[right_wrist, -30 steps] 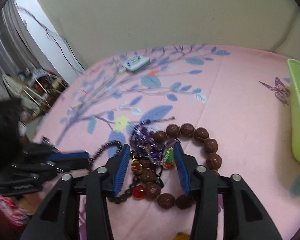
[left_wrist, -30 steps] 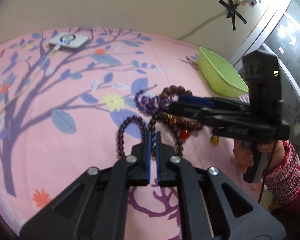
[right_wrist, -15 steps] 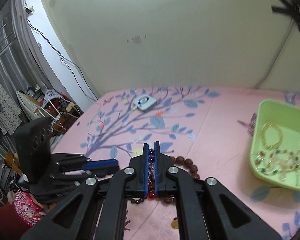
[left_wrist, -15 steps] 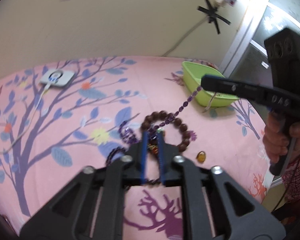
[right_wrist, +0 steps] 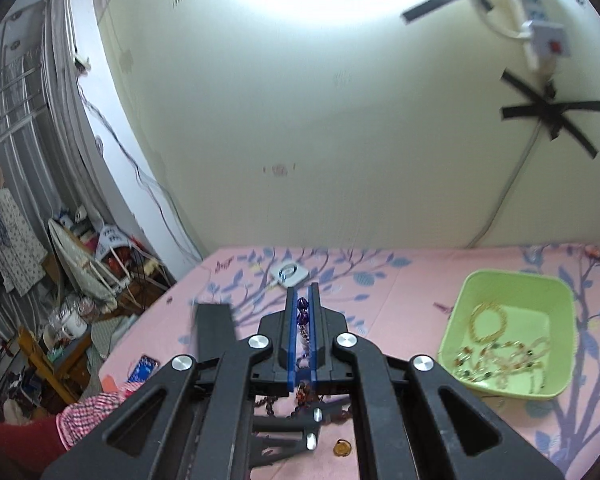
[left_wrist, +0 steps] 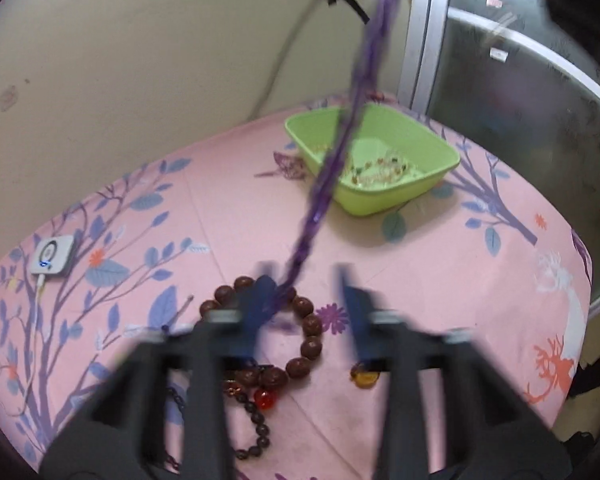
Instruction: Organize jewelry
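Note:
My right gripper (right_wrist: 303, 300) is shut on a purple bead necklace (right_wrist: 302, 322) and holds it high above the pink cloth. In the left wrist view the necklace (left_wrist: 342, 136) hangs as a long taut strand down to the pile. My left gripper (left_wrist: 306, 280) is open and blurred, low over a brown big-bead bracelet (left_wrist: 306, 324) and a dark small-bead strand (left_wrist: 260, 428). A green tray (left_wrist: 440, 148) holding several pale and gold pieces stands at the back right; it also shows in the right wrist view (right_wrist: 560, 292).
An amber pendant (left_wrist: 365, 378) lies on the cloth right of the bracelet. A white charger (left_wrist: 54, 258) with its cable sits at the far left. The wall is behind the table, a glass door to the right, and cluttered furniture off the table's left edge.
My right gripper shut on the purple necklace and lifted it high, pulling the strand taut. My left gripper opened and let go of the dark beads.

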The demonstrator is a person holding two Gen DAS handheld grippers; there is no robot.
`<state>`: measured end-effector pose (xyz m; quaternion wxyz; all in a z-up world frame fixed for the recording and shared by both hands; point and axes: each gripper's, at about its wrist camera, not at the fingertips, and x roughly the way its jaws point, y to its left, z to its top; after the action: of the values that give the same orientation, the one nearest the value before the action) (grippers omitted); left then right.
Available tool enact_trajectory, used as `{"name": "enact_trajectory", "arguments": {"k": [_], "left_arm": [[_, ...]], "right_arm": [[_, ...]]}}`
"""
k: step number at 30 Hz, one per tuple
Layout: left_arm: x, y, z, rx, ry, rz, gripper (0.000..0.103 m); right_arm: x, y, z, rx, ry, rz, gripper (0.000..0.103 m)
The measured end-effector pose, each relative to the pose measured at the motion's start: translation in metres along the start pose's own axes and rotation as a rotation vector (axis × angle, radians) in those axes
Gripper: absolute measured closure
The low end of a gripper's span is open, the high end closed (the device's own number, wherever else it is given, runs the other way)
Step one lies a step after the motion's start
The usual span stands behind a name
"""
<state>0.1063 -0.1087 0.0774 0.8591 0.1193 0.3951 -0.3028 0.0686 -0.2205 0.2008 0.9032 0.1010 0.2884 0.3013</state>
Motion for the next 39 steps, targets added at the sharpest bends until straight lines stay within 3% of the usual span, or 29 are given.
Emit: {"name": "enact_trajectory", "arguments": {"k": [6,12,20,26,29,31,33,34,35,36,39], "left_arm": [[-0.033,0.008,0.036,-0.039,-0.073,-0.021,0.098],[-0.078,-0.011,0.113,-0.030,-0.187,-0.045,0.098],[-0.074,-0.045,0.193,-0.010,-0.250,-0.081,0.098],[-0.012,-0.065,0.196,-0.008,-0.167,-0.103,0.098],[0.040,-0.068,0.181,-0.024,-0.052,-0.099,0.098],[0.078,-0.069,0.164,-0.031,0.087,-0.069,0.098],[0.098,-0.067,0.152,-0.041,0.170,-0.043,0.098],[0.101,-0.062,0.146,-0.049,0.194,-0.031,0.098],[0.101,-0.059,0.143,-0.056,0.203,-0.020,0.098],[0.097,-0.054,0.140,-0.060,0.202,-0.009,0.098],[0.075,-0.041,0.140,-0.070,0.175,0.014,0.098]], "right_arm": [[-0.029,-0.022,0.015,0.028,-0.079,-0.012,0.103],[-0.059,-0.055,0.035,0.077,-0.163,-0.038,0.103],[-0.090,-0.110,0.053,0.150,-0.226,-0.107,0.103],[-0.084,-0.164,0.031,0.228,-0.198,-0.146,0.103],[-0.067,-0.193,0.004,0.296,-0.178,-0.151,0.103],[-0.044,-0.211,-0.018,0.343,-0.116,-0.176,0.103],[-0.024,-0.218,-0.033,0.358,-0.038,-0.188,0.103],[-0.020,-0.220,-0.038,0.359,-0.022,-0.191,0.100],[-0.018,-0.220,-0.041,0.362,-0.017,-0.195,0.088],[-0.018,-0.219,-0.043,0.362,-0.023,-0.197,0.084],[-0.022,-0.210,-0.039,0.344,-0.045,-0.188,0.081]]}}
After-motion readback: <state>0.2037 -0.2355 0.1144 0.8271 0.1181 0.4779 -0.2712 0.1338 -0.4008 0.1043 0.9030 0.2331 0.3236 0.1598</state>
